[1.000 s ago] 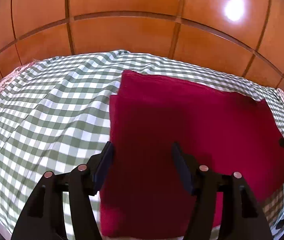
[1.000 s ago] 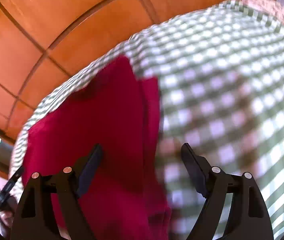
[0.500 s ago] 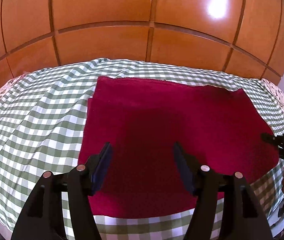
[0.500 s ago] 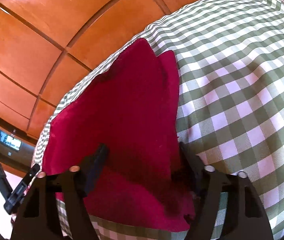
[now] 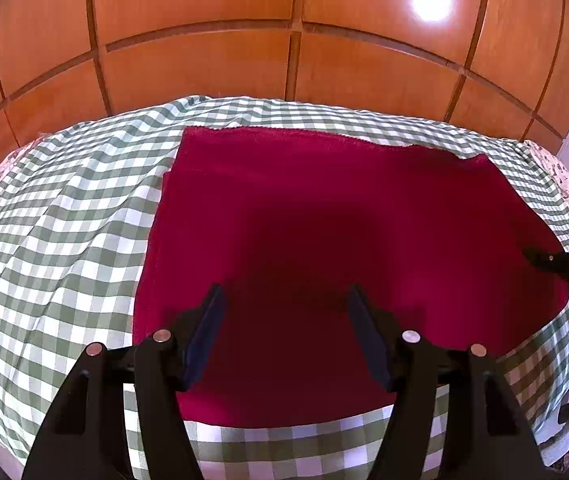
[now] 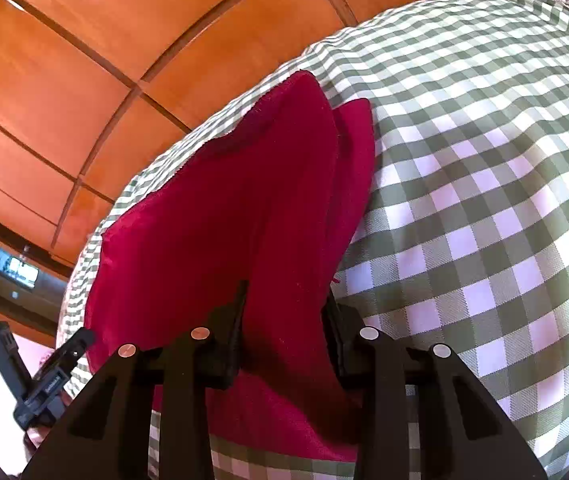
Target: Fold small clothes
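Observation:
A dark red cloth (image 5: 324,216) lies flat, folded in layers, on the green-and-white checked cover (image 5: 64,232). My left gripper (image 5: 284,300) is open and empty, hovering over the cloth's near part. In the right wrist view my right gripper (image 6: 284,292) has its fingers closing around a raised fold at the edge of the red cloth (image 6: 224,216), with cloth bunched between them. The right gripper also shows at the right edge of the left wrist view (image 5: 556,260).
Orange wooden wardrobe panels (image 5: 284,60) stand behind the bed. The checked cover (image 6: 484,200) spreads wide to the right of the cloth. The left gripper (image 6: 44,376) shows at the lower left of the right wrist view.
My left gripper has drawn back and now sees the whole cloth. My right gripper has moved onto the cloth's edge and narrowed its fingers around a fold.

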